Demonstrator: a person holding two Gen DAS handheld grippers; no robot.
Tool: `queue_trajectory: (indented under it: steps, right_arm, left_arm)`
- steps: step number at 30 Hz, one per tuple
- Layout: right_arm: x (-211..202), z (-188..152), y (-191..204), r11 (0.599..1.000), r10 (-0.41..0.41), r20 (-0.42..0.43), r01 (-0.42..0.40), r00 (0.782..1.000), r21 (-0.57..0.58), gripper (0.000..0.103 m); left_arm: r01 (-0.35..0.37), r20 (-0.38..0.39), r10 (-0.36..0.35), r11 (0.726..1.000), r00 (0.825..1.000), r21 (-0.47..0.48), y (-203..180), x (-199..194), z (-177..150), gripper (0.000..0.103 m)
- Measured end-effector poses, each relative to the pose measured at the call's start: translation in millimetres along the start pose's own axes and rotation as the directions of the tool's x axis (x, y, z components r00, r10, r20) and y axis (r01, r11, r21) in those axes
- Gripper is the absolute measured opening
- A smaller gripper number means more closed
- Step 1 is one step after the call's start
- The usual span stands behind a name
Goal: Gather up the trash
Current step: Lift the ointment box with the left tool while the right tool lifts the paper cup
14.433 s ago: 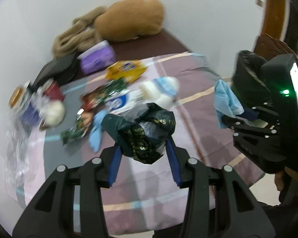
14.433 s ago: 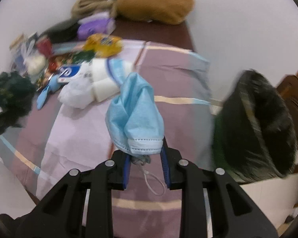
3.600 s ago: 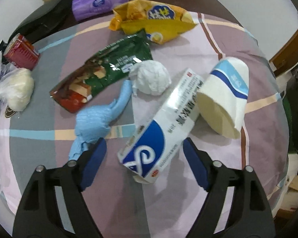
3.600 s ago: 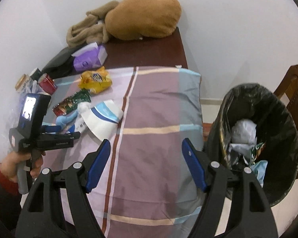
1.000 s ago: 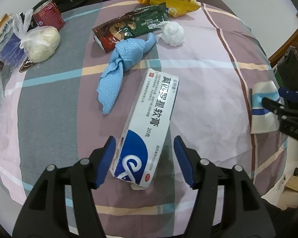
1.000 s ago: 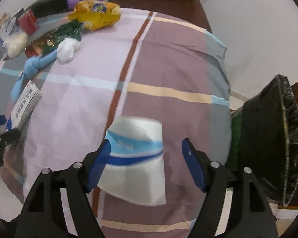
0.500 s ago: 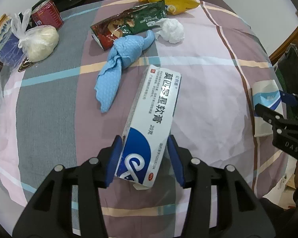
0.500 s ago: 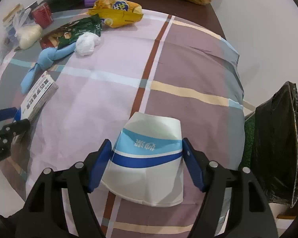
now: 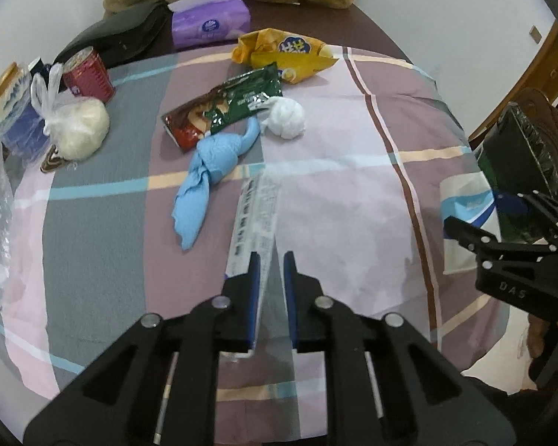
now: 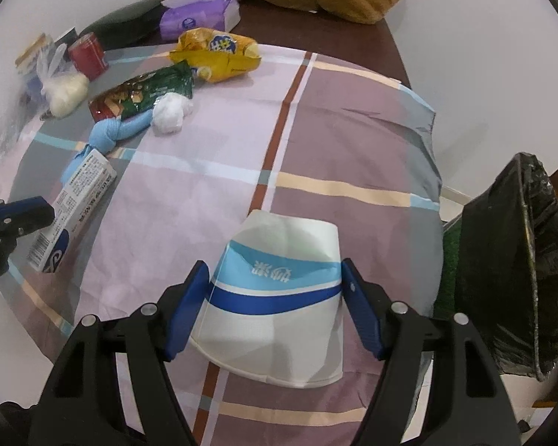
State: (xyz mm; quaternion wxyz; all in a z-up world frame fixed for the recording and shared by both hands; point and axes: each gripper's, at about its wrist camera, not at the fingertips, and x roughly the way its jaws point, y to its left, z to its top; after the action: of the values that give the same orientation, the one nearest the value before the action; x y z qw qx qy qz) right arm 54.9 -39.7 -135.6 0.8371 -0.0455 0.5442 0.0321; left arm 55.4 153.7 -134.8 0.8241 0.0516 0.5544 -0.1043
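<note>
At nine o'clock my left claw [image 9: 268,271] has just clamped shut on the carton [image 9: 255,219], now turned edge-on and lifted where a second ago it lay flat between wide jaws. At three o'clock my right claw [image 10: 273,304] squeezes the paper cup [image 10: 279,297], clear of the table [image 10: 353,130]. Both still need dropping in the bin [image 10: 517,260] at far right. Left behind at eleven o'clock: blue cloth [image 9: 208,171], white wad [image 9: 284,117], green wrapper [image 9: 223,106], yellow bag [image 9: 286,54].

Flattened box [image 9: 255,223], crushed paper cup [image 10: 279,297]
</note>
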Motion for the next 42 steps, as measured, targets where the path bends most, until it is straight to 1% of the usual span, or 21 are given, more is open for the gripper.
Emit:
queue_trajectory:
  steps: [2, 3, 4, 6, 8, 9, 13, 15, 16, 19, 22, 26, 27, 29, 30, 33, 36, 39, 42]
  right_arm:
    - [-0.6, -1.7, -1.8, 1.000, 0.004, -0.001, -0.004, 1.000, 0.011, 0.070]
    - [-1.1, -2.9, -2.4, 1.000, 0.006, -0.002, -0.005, 1.000, 0.014, 0.070]
    - [-1.7, -4.8, -2.6, 1.000, 0.006, -0.002, -0.006, 1.000, 0.014, 0.070]
    - [-1.9, -7.2, -3.3, 1.000, 0.009, -0.003, -0.009, 1.000, 0.017, 0.070]
    - [-1.9, -9.7, -4.7, 1.000, 0.012, -0.007, -0.012, 1.000, 0.023, 0.070]
    - [-2.2, -10.9, -5.3, 1.000, 0.013, -0.007, -0.013, 1.000, 0.025, 0.070]
    - [-3.5, -13.9, -6.7, 0.999, 0.016, -0.007, -0.015, 1.000, 0.029, 0.070]
    - [-2.9, -15.0, -7.1, 0.999, 0.017, -0.009, -0.017, 1.000, 0.032, 0.070]
    - [-2.5, -15.4, -7.0, 0.999, 0.019, -0.011, -0.019, 1.000, 0.033, 0.070]
    - [-1.5, -16.2, -4.7, 0.999, 0.026, -0.015, -0.025, 1.000, 0.032, 0.070]
    - [-0.1, -16.2, -3.2, 0.999, 0.032, -0.019, -0.032, 0.999, 0.029, 0.070]
    - [0.9, -17.0, -1.1, 0.999, 0.037, -0.023, -0.037, 0.999, 0.022, 0.070]
    - [1.1, -17.4, -1.1, 0.999, 0.038, -0.024, -0.037, 0.999, 0.023, 0.070]
    - [1.7, -17.9, -1.9, 0.999, 0.037, -0.026, -0.037, 0.999, 0.025, 0.070]
    - [1.9, -18.1, -2.3, 0.999, 0.037, -0.027, -0.037, 0.999, 0.028, 0.070]
    - [2.4, -17.9, -3.5, 0.999, 0.039, -0.027, -0.038, 0.999, 0.030, 0.070]
    - [2.4, -17.8, -4.1, 0.999, 0.040, -0.027, -0.040, 0.999, 0.029, 0.070]
    - [2.9, -17.6, -3.4, 0.999, 0.043, -0.025, -0.042, 0.999, 0.029, 0.070]
    - [4.0, -17.1, -1.8, 0.999, 0.047, -0.027, -0.046, 0.999, 0.026, 0.070]
  left_arm:
    - [-0.026, -0.012, 0.026, 1.000, 1.000, 0.001, -0.6, 6.2, 0.9, 0.016]
    - [-0.029, -0.022, 0.029, 1.000, 0.999, -0.008, 0.9, 9.7, 1.0, 0.026]
    - [-0.029, -0.026, 0.029, 0.999, 0.999, -0.017, 4.8, 11.9, 1.3, 0.041]
    - [-0.041, -0.024, 0.040, 0.999, 0.999, -0.033, 11.0, 13.9, 1.0, 0.056]
    - [-0.068, -0.024, 0.066, 0.997, 0.997, -0.048, 19.0, 15.6, 2.1, 0.057]
    - [-0.070, -0.021, 0.069, 0.996, 0.997, -0.055, 22.5, 15.2, 2.6, 0.059]
    - [-0.064, -0.004, 0.064, 0.990, 0.998, -0.124, 47.8, 12.2, 5.2, 0.073]
    - [-0.050, -0.040, 0.045, 0.990, 0.998, -0.130, 55.0, 19.0, 3.8, 0.080]
    - [-0.054, -0.065, 0.046, 0.991, 0.997, -0.123, 55.9, 24.5, 2.3, 0.080]
    - [-0.075, -0.089, 0.068, 0.994, 0.994, -0.085, 50.5, 33.2, -4.3, 0.082]
    - [-0.076, -0.110, 0.068, 0.995, 0.992, -0.068, 44.9, 43.0, -8.0, 0.082]
    - [-0.099, -0.140, 0.090, 0.994, 0.986, -0.053, 41.9, 56.8, -10.9, 0.082]
    - [-0.100, -0.145, 0.092, 0.994, 0.985, -0.048, 42.1, 59.4, -11.7, 0.080]
    - [-0.096, -0.151, 0.087, 0.994, 0.985, -0.050, 43.4, 62.5, -12.9, 0.071]
    - [-0.089, -0.159, 0.079, 0.994, 0.984, -0.057, 45.1, 64.6, -13.7, 0.064]
    - [-0.078, -0.153, 0.067, 0.995, 0.986, -0.067, 47.5, 65.7, -14.5, 0.062]
    - [-0.072, -0.138, 0.064, 0.996, 0.988, -0.057, 48.7, 60.5, -16.0, 0.055]
    - [-0.057, -0.118, 0.050, 0.997, 0.992, -0.059, 45.2, 53.6, -17.0, 0.053]
    - [-0.065, -0.093, 0.060, 0.997, 0.994, -0.048, 40.2, 42.5, -13.1, 0.051]
